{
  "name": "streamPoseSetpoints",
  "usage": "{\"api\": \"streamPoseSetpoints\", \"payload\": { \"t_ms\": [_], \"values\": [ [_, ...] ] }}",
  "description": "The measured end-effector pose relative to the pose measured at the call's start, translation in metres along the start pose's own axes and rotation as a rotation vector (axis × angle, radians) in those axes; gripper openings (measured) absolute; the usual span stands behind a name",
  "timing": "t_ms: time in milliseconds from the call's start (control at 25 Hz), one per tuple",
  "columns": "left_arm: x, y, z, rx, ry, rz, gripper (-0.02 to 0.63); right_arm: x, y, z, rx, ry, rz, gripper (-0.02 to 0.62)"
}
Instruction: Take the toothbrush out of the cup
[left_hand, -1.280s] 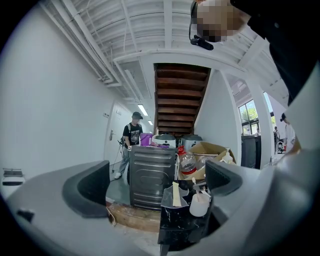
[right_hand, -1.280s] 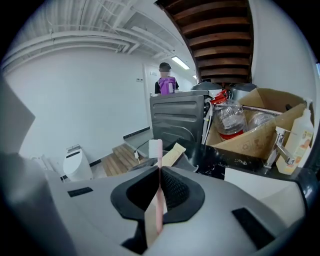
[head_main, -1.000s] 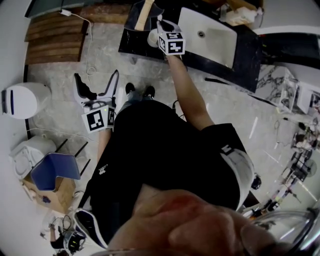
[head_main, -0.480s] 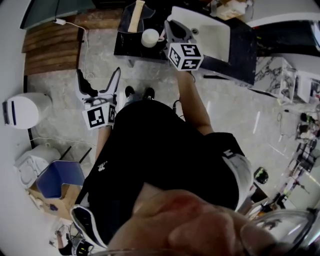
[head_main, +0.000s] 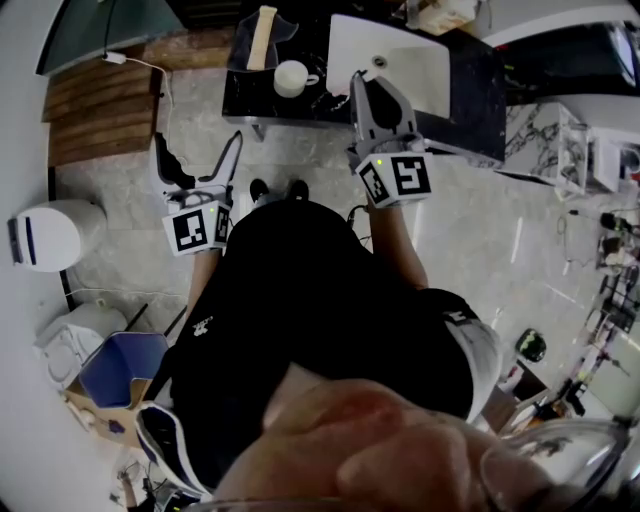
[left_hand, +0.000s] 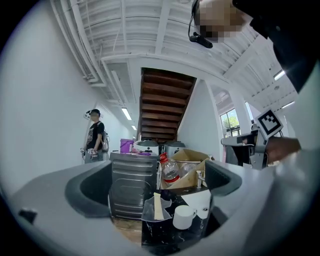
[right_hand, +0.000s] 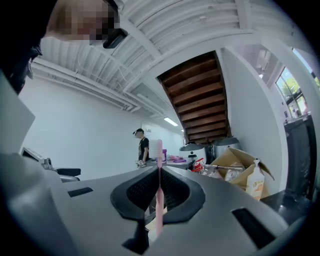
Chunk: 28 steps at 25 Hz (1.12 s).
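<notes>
While the right gripper (head_main: 366, 90) squeezes the pink toothbrush (right_hand: 159, 170), the white cup (head_main: 290, 77) sits apart on the black counter (head_main: 312, 102), and the left gripper (head_main: 197, 152) holds its jaws wide apart.

— What sits on the dark worktop (head_main: 472, 92)?
— A white sink (head_main: 412, 52) at its right, with a cardboard box (left_hand: 196, 176) of plastic bottles (left_hand: 170, 173) at the far end.
— And on the floor?
— Wooden boards (head_main: 100, 90) far left, a blue chair (head_main: 120, 365) near left. A person (left_hand: 95, 142) stands left of the staircase (left_hand: 162, 107).
</notes>
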<state>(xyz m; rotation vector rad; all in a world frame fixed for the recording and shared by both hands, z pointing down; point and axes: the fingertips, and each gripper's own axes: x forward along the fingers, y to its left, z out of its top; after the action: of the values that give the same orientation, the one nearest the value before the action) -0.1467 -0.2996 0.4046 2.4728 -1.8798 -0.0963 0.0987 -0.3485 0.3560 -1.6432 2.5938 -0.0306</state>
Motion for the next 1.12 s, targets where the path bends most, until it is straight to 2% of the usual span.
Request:
{"api": "streamPoseSetpoints", "payload": {
  "t_ms": [160, 240, 320, 560, 600, 680, 1120],
  "values": [
    [0.001, -0.008, 0.004, 0.019, -0.006, -0.032, 0.569, -0.023, 0.006, 0.01, -0.007, -0.049, -0.028, 0.035],
    [0.001, -0.013, 0.009, 0.028, -0.017, -0.039, 0.533, -0.031, 0.006, 0.012, -0.002, -0.064, -0.04, 0.035],
    [-0.001, -0.016, 0.015, 0.041, -0.03, -0.034, 0.47, -0.038, 0.006, 0.013, -0.004, -0.074, -0.053, 0.035],
    [-0.006, -0.015, 0.019, 0.083, -0.04, 0.013, 0.07, -0.051, -0.002, 0.017, -0.009, -0.096, -0.091, 0.035],
    [-0.006, -0.015, 0.019, 0.084, -0.035, 0.016, 0.029, -0.053, -0.003, 0.018, -0.01, -0.099, -0.098, 0.035],
    [-0.005, -0.016, 0.019, 0.073, -0.03, 0.01, 0.006, -0.058, -0.006, 0.02, -0.013, -0.106, -0.112, 0.035],
    [-0.003, -0.022, 0.026, 0.073, -0.033, -0.016, 0.005, -0.065, -0.01, 0.022, -0.04, -0.128, -0.145, 0.035]
  ]
}}
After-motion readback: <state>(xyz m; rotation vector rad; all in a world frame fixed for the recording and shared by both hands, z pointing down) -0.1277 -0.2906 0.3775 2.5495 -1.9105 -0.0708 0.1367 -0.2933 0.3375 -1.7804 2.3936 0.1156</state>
